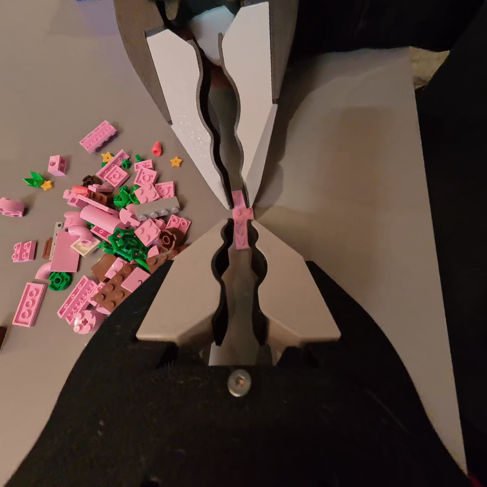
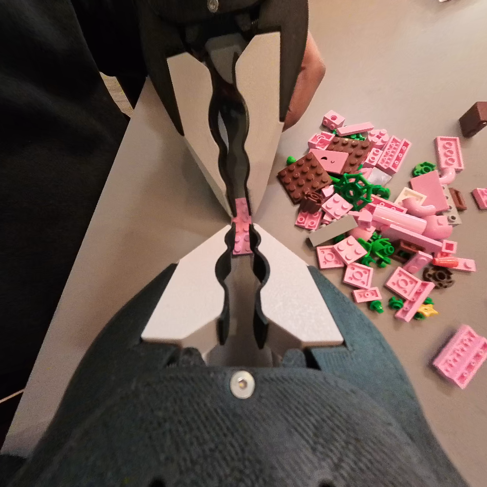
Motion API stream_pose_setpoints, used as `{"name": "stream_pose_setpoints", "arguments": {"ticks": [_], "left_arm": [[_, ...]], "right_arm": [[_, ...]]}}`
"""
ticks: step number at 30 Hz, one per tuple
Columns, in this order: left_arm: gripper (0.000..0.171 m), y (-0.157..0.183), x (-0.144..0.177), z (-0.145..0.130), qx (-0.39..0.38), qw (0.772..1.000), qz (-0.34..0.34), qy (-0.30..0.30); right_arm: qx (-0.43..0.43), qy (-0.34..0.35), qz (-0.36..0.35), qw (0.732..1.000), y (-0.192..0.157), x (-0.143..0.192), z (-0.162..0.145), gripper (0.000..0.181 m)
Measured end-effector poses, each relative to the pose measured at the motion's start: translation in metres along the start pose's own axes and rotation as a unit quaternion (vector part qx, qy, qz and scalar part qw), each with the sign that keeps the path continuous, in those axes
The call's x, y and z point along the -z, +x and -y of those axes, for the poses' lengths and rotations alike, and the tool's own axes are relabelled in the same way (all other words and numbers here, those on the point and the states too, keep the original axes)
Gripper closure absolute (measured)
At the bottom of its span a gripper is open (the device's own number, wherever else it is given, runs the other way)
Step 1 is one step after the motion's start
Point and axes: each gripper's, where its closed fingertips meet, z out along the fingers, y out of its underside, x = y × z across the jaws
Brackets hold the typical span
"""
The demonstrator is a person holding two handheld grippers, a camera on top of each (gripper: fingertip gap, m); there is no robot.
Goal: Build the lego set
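My left gripper (image 1: 241, 225) is shut on a pink lego plate (image 1: 241, 238), studs up, above the grey table. My right gripper (image 1: 238, 203) comes in from the opposite side, tip to tip, shut on a second pink plate (image 1: 238, 196). The two plates meet and overlap between the tips. In the right wrist view my right gripper (image 2: 241, 230) holds its pink plate (image 2: 241, 243), and the left gripper (image 2: 241, 210) faces it, holding the other plate (image 2: 241, 207). How firmly the plates are joined is hidden by the fingers.
A pile of loose pink, brown and green pieces (image 1: 113, 224) lies on the grey table (image 1: 52, 79), also in the right wrist view (image 2: 382, 210). A brown studded plate (image 2: 303, 176) lies at its edge. The table edge (image 1: 421, 210) is close, dark beyond. A hand (image 2: 308, 79) holds the left gripper. My two grippers' fingertips are within a few centimetres of each other.
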Motion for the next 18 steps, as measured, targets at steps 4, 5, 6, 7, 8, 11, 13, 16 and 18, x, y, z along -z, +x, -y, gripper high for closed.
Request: {"name": "stream_pose_setpoints", "arguments": {"ticks": [4,5,6,7,8,11,13,16,18], "left_arm": [[0.171,-0.0003,0.0001,-0.0001,0.004,1.0,-0.003,0.0],[0.171,0.0001,-0.0007,-0.0009,0.002,1.0,-0.002,-0.004],[0.171,0.0004,-0.0011,-0.0014,-0.001,1.0,-0.001,-0.006],[0.171,0.0005,-0.0011,-0.0013,-0.003,1.0,0.001,-0.006],[0.171,0.0004,-0.001,-0.0013,-0.003,1.0,0.0,-0.006],[0.171,0.0002,-0.001,-0.0014,0.001,1.0,-0.002,-0.006],[0.171,0.0001,-0.001,-0.0014,0.002,1.0,-0.002,-0.006],[0.171,0.0001,-0.0009,-0.0014,0.003,1.0,-0.004,-0.006],[0.171,0.0001,-0.0008,-0.0013,0.006,1.0,-0.006,-0.006]], "right_arm": [[0.004,-0.014,-0.002,1.0,-0.0006,-0.0036,-0.0028,0.175],[0.004,-0.014,-0.002,1.0,-0.0005,-0.0036,-0.0029,0.175],[0.004,-0.014,-0.002,1.0,-0.0006,-0.0035,-0.0029,0.175],[0.004,-0.014,-0.001,1.0,-0.0005,-0.0035,-0.0029,0.175],[0.004,-0.014,-0.001,1.0,-0.0005,-0.0035,-0.0029,0.175],[0.003,-0.014,-0.002,1.0,-0.0004,-0.0035,-0.003,0.175],[0.003,-0.014,-0.002,1.0,-0.0002,-0.0035,-0.003,0.175],[-0.001,-0.014,-0.001,1.0,-0.0001,-0.0034,-0.0031,0.175],[-0.005,-0.014,0.0,1.0,0.0002,-0.0032,-0.0033,0.175]]}}
